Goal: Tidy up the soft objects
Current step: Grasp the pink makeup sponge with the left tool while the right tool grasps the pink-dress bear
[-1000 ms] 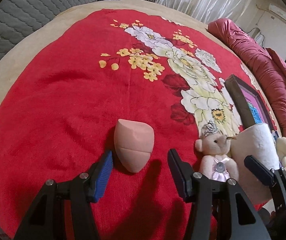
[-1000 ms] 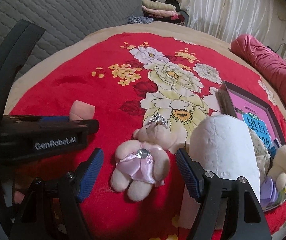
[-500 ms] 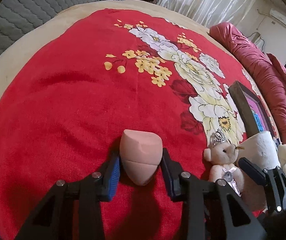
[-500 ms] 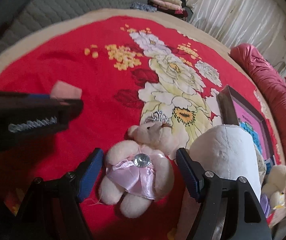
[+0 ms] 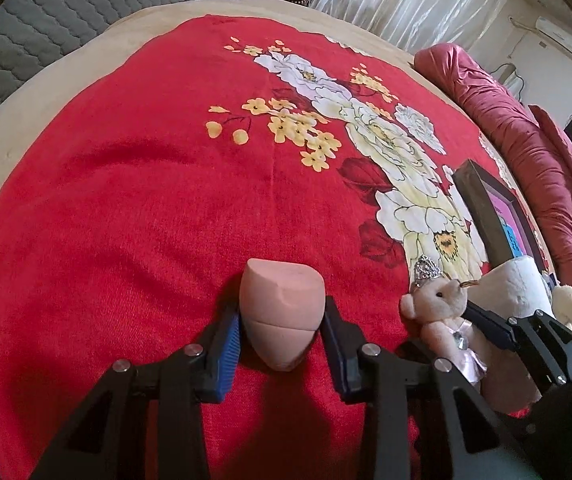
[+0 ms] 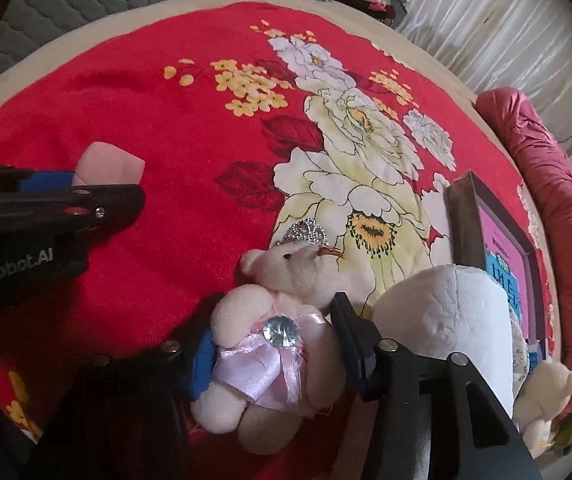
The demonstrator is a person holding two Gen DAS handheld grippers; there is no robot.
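Note:
A pink makeup sponge [image 5: 282, 312] lies on the red floral blanket [image 5: 134, 208]. My left gripper [image 5: 282, 332] is shut on the sponge, both pads against its sides; the sponge also shows in the right wrist view [image 6: 108, 166]. A pale teddy bear in a pink dress with a silver crown [image 6: 274, 332] lies to the right of the sponge. My right gripper [image 6: 274, 344] is shut on the bear's body; the bear also shows in the left wrist view [image 5: 446, 312].
A white plush cylinder [image 6: 450, 320] stands right beside the bear. A dark-framed box with a pink card [image 6: 498, 248] lies behind it. A small cream bear [image 6: 546, 396] sits at the far right. A maroon rolled quilt [image 5: 534, 168] lines the bed's right edge.
Both grippers moved forward and closed: the left around the sponge, the right around the teddy bear. One second ago both were open and short of their objects.

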